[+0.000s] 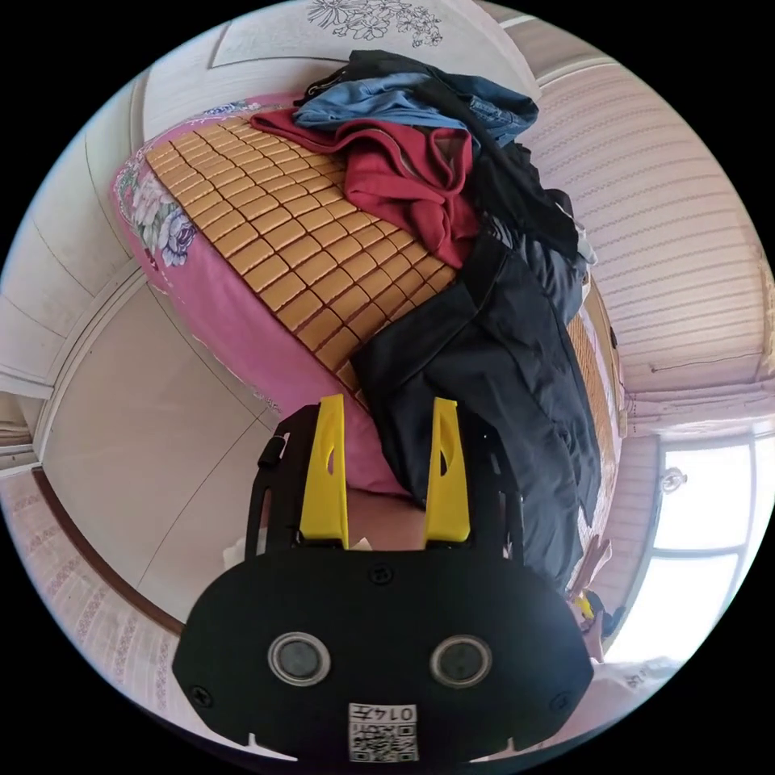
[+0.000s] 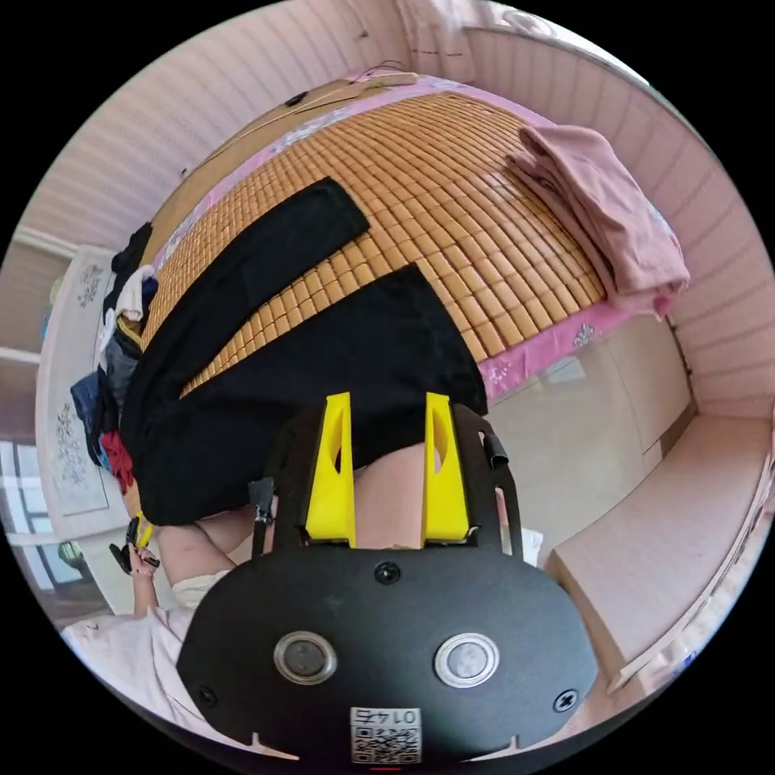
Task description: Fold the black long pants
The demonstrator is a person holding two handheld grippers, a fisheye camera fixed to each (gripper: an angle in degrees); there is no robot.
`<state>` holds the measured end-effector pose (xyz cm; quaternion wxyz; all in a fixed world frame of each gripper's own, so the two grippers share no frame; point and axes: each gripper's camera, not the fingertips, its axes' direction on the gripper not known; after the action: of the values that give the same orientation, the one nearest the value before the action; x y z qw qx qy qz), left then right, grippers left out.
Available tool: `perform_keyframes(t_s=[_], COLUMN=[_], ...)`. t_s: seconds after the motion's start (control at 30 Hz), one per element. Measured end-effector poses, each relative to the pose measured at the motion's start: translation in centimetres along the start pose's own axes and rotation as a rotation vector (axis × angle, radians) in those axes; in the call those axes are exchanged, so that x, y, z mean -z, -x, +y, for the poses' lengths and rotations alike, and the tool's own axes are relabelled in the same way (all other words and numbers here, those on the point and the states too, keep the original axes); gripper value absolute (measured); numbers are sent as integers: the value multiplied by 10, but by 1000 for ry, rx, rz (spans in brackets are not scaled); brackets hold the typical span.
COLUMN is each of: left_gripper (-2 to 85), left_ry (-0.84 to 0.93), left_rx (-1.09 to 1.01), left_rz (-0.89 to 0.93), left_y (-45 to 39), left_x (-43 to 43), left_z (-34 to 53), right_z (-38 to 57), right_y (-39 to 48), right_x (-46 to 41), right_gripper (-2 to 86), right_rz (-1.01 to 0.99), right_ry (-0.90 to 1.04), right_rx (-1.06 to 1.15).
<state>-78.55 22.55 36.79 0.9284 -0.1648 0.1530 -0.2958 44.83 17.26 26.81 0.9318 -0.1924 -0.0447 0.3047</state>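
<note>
The black long pants (image 2: pixel 307 355) lie flat on the woven bamboo mat (image 2: pixel 452 178), legs splayed in a V. Both the left gripper (image 1: pixel 386 408) and right gripper (image 2: pixel 389 404) hover at the mat's edge, yellow jaws apart, empty.

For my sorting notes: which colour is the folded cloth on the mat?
Pale pink folded cloth, clearest in the right gripper view.

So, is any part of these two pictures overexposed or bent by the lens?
Left gripper view: the window is blown out white, and the wall lines curve. Right gripper view: even light, the black long pants lose fold detail, and the mat bulges.
</note>
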Motion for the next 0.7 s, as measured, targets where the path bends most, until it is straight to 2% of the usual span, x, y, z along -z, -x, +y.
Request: perform_keyframes(t_s=[0.17, 0.3, 0.4, 0.6, 0.7], left_gripper=[116, 91, 73, 26, 6], left_ry=[79, 103, 115, 114, 108], left_rx=[-5, -12, -30, -35, -105], left_rz=[-72, -121, -138, -128, -179], left_y=[-15, -21, -31, -49, -65], left_x=[-12, -14, -18, -25, -22], left_z=[-18, -25, -27, -29, -27], right_z=[9, 11, 12, 5, 4], right_y=[-98, -134, -147, -156, -152], right_x=[-13, -18, -6, -13, -8], right_gripper=[138, 122, 105, 101, 41], right_rz=[-101, -176, -149, -144, -109], right_ry=[-2, 11, -41, 36, 35], right_rx=[-264, -339, -330, -255, -197])
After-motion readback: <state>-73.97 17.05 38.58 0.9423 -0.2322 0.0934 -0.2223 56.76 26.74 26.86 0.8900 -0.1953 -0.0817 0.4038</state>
